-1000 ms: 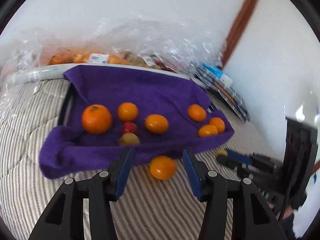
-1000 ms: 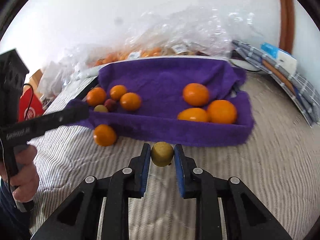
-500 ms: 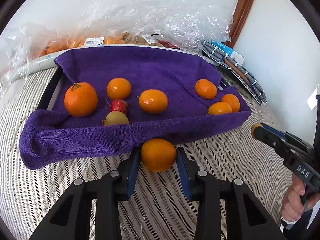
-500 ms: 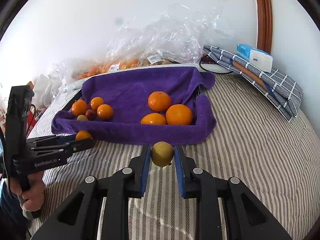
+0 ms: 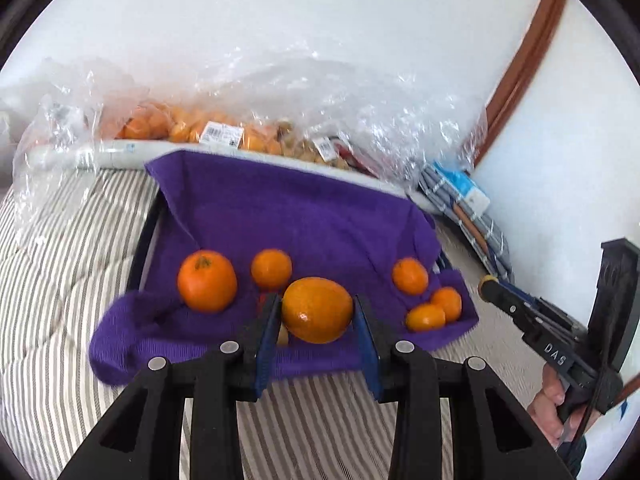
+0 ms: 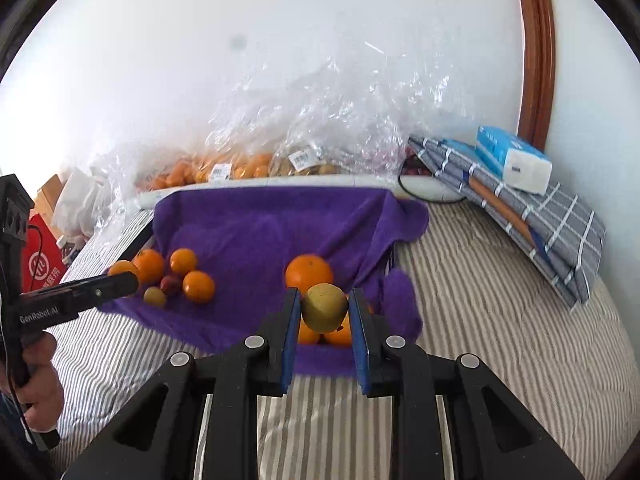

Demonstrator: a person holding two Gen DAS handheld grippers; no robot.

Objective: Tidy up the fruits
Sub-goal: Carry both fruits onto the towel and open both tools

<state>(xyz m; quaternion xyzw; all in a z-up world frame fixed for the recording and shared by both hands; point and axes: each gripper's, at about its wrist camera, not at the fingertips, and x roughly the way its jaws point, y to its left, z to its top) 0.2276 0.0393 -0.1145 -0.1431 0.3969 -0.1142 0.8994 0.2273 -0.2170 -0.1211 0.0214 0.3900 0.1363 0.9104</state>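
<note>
A tray lined with a purple towel [image 5: 280,216] lies on the striped bed and holds several oranges [image 5: 207,286] plus a small red fruit and a yellow-green one [image 6: 155,296]. My left gripper [image 5: 316,312] is shut on an orange [image 5: 317,309] and holds it above the tray's near edge. My right gripper [image 6: 324,310] is shut on a yellow-green fruit [image 6: 324,307] and holds it over the towel's [image 6: 272,224] right part, above the oranges [image 6: 308,272] there. The right gripper also shows at the right of the left wrist view [image 5: 490,283].
Clear plastic bags of oranges [image 5: 192,132] lie behind the tray against the wall. A folded checked cloth [image 6: 532,216] with a tissue pack [image 6: 512,158] lies at the right. A red box [image 6: 40,268] stands at the left. Striped bedding [image 6: 500,340] surrounds the tray.
My left gripper closed on the orange that lay on the bed and lifted it over the tray's edge. My right gripper carried the yellow-green fruit forward over the towel.
</note>
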